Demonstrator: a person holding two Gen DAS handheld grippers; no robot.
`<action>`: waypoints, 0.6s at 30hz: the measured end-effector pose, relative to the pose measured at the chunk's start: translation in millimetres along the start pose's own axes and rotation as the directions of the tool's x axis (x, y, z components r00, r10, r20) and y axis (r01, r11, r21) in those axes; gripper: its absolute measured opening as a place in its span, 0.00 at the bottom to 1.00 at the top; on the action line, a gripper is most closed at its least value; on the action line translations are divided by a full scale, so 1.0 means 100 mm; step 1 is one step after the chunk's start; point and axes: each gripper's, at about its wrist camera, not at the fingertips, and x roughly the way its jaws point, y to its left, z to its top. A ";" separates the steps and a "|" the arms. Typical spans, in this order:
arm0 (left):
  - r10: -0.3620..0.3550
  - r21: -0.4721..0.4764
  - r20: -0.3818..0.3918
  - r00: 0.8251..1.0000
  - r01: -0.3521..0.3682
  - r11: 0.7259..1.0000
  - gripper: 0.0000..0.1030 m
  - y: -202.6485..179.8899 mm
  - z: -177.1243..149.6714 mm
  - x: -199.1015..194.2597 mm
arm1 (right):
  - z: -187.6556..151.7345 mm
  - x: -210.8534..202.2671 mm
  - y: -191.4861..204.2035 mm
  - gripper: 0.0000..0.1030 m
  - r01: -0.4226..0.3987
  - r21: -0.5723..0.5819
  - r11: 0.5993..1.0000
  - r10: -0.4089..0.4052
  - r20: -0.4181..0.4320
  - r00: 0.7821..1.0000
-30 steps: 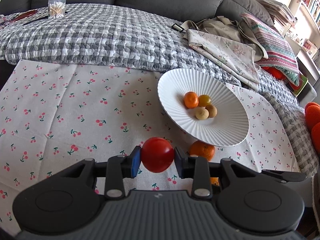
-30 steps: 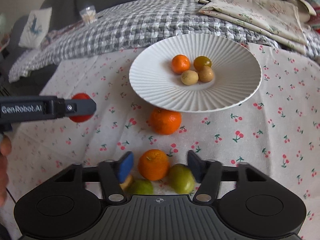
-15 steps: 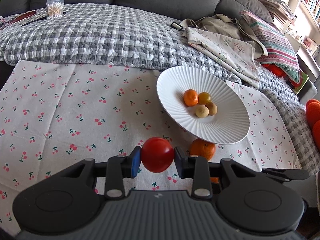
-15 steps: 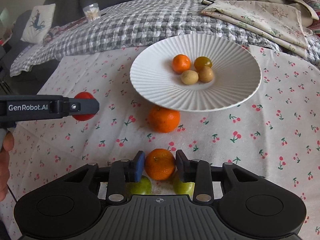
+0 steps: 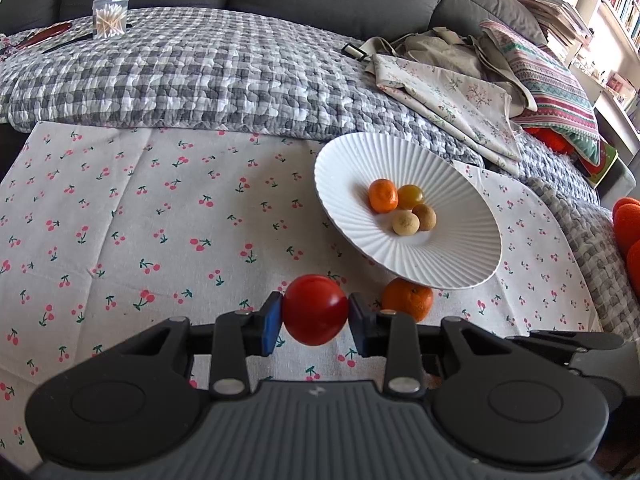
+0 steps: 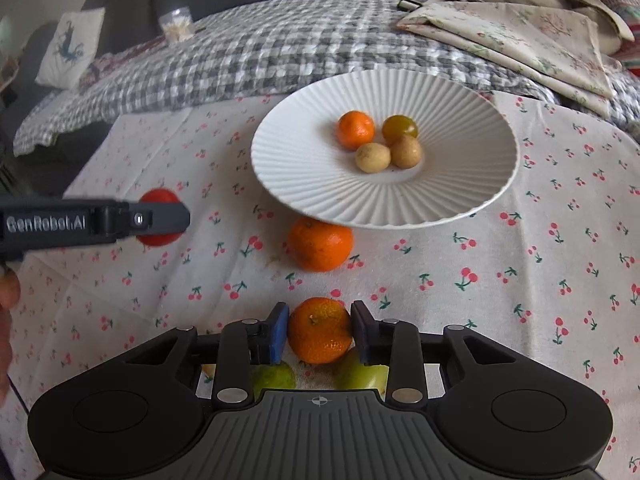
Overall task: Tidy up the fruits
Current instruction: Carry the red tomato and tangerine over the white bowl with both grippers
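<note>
My left gripper is shut on a red tomato, held above the cherry-print cloth, left of the white ribbed plate. From the right wrist view the left gripper shows at the left with the tomato. My right gripper is shut on an orange mandarin. The plate holds a small mandarin, a yellow-green tomato and two tan round fruits. Another orange lies on the cloth at the plate's near rim.
Two green fruits lie under my right gripper. A grey checked quilt covers the sofa behind. Folded floral fabric and a striped cushion lie at the back right. A bag of cotton swabs stands far left.
My right gripper has closed on the mandarin and lifted it slightly. My left gripper with the tomato has stayed nearly in place.
</note>
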 end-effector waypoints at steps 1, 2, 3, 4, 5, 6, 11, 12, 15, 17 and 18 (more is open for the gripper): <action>0.000 0.000 0.000 1.000 0.000 1.000 0.33 0.00 0.00 0.00 | 0.01 -0.02 -0.01 0.31 -0.004 0.008 1.000 0.004 0.003 1.000; -0.001 0.000 0.001 1.000 0.001 1.000 0.33 0.00 0.00 0.00 | 0.01 -0.04 -0.02 0.31 -0.009 0.014 1.000 0.009 0.005 1.000; -0.001 -0.001 0.002 1.000 0.001 1.000 0.33 0.00 0.01 0.00 | 0.02 -0.05 -0.02 0.31 -0.013 0.018 1.000 0.013 0.008 1.000; -0.002 -0.003 0.004 1.000 0.002 1.000 0.33 0.00 0.01 0.00 | 0.03 -0.07 -0.03 0.31 -0.018 0.025 1.000 0.018 0.011 1.000; -0.003 -0.004 0.005 1.000 0.003 1.000 0.33 0.00 0.01 -0.01 | 0.03 -0.10 -0.05 0.31 -0.027 0.035 0.999 0.026 0.014 1.000; -0.003 -0.005 0.006 1.000 0.003 1.000 0.33 0.00 0.01 -0.02 | 0.04 -0.12 -0.07 0.31 -0.034 0.045 0.998 0.033 0.017 0.999; -0.008 -0.007 0.015 1.000 0.008 1.000 0.33 0.00 0.02 -0.03 | 0.08 -0.27 -0.23 0.31 -0.052 0.105 0.993 0.047 0.050 0.998; -0.009 -0.007 0.017 1.000 0.010 1.000 0.33 0.00 0.02 -0.03 | 0.10 -0.30 -0.26 0.31 -0.058 0.120 0.991 0.052 0.058 0.997; -0.018 -0.002 0.028 0.999 0.018 1.000 0.33 -0.01 0.03 -0.04 | 0.14 -0.39 -0.36 0.31 -0.065 0.153 0.986 0.053 0.085 0.995; -0.025 0.003 0.039 0.999 0.025 1.000 0.33 -0.03 0.03 -0.06 | 0.16 -0.43 -0.42 0.31 -0.064 0.171 0.983 0.047 0.100 0.994; -0.028 0.007 0.043 0.999 0.028 1.000 0.33 -0.04 0.03 -0.06 | 0.17 -0.45 -0.44 0.31 -0.063 0.176 0.982 0.045 0.103 0.994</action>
